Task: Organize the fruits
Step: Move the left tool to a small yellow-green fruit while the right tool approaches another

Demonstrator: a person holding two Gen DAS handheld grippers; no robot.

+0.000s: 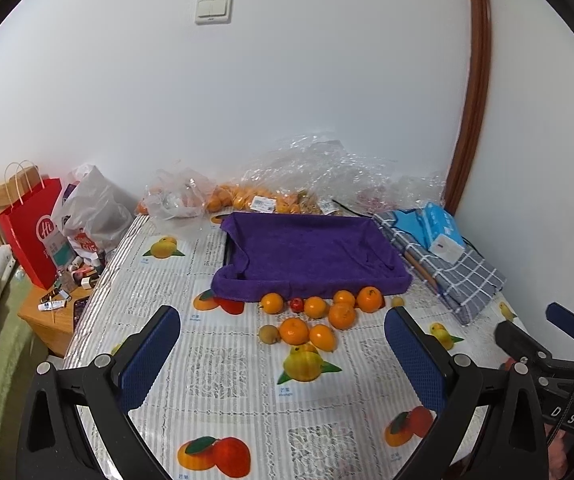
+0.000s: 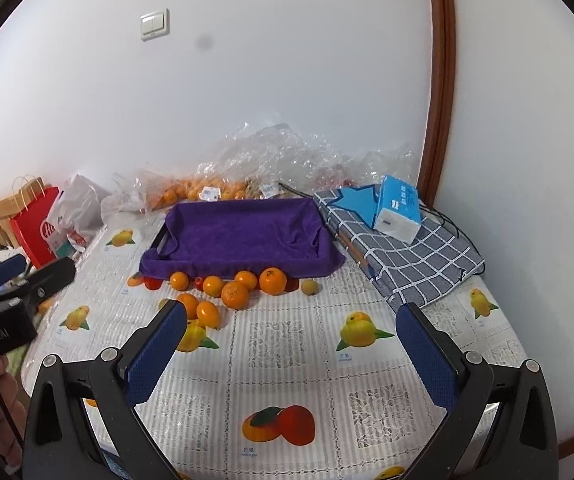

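Left wrist view shows the left gripper [image 1: 283, 320] hovering above the table [image 1: 247, 400] with its blue fingers [image 1: 149, 356] spread wide and nothing between them. A cluster of oranges [image 1: 315, 316] lies loose on the fruit-print tablecloth, just in front of a tray lined with a purple towel [image 1: 311, 256]. Among them sit a small red fruit [image 1: 296, 304] and two small tan ones, one at the left of the cluster [image 1: 269, 334] and one off to the right [image 1: 397, 301]. Right wrist view shows the right gripper [image 2: 291, 312] likewise released, holding nothing, nearer the table's front edge than the fruit. Beyond the tray, clear plastic bags [image 2: 215, 192] hold more oranges against the wall. A checked cloth [image 2: 407, 256] lies right of the tray with a blue tissue box [image 2: 397, 208] resting on it.
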